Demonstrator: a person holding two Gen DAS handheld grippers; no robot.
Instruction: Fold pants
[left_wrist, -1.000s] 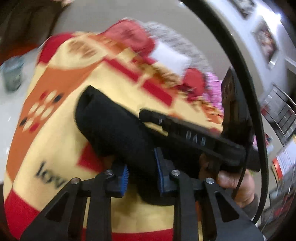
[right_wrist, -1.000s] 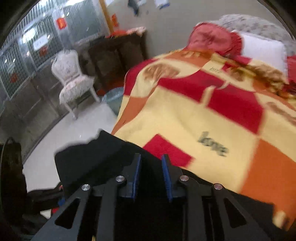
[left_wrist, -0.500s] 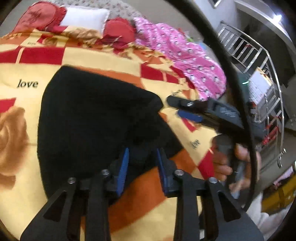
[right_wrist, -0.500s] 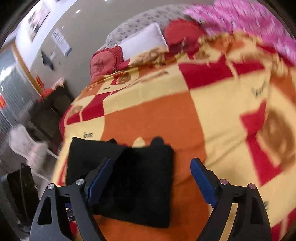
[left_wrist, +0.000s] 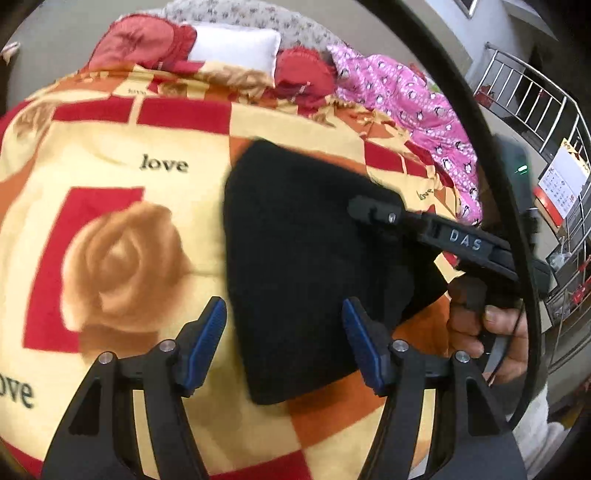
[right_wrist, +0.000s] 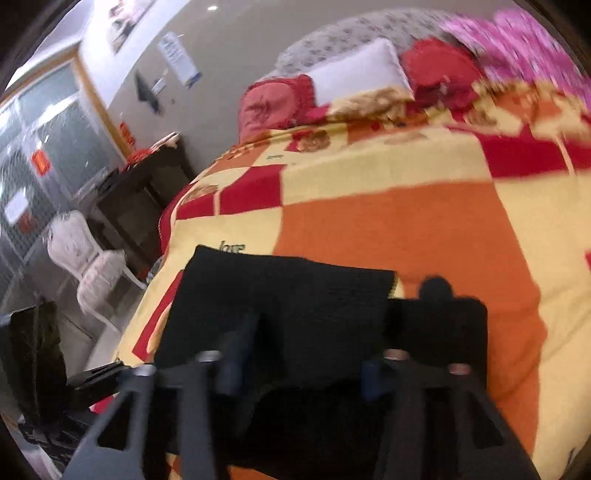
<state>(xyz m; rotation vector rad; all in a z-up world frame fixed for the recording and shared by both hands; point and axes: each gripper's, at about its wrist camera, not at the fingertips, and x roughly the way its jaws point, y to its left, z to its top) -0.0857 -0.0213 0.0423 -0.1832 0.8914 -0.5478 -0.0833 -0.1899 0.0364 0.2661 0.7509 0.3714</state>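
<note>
The black pants (left_wrist: 295, 258) are lying folded into a compact stack on the bed's blanket (left_wrist: 110, 184), a red, yellow and orange patchwork printed with roses and the word "love". The left tool (left_wrist: 284, 339) is hovering over the stack's near edge with its blue-padded fingers (left_wrist: 207, 336) spread wide, gripping nothing. The right tool (right_wrist: 299, 373), lettered "DAS" on its side, is reaching over the pants from the right, its fingers also parted and empty. A white pillow (left_wrist: 236, 48) and pink clothing (left_wrist: 413, 99) are sitting at the bed's far end.
</note>
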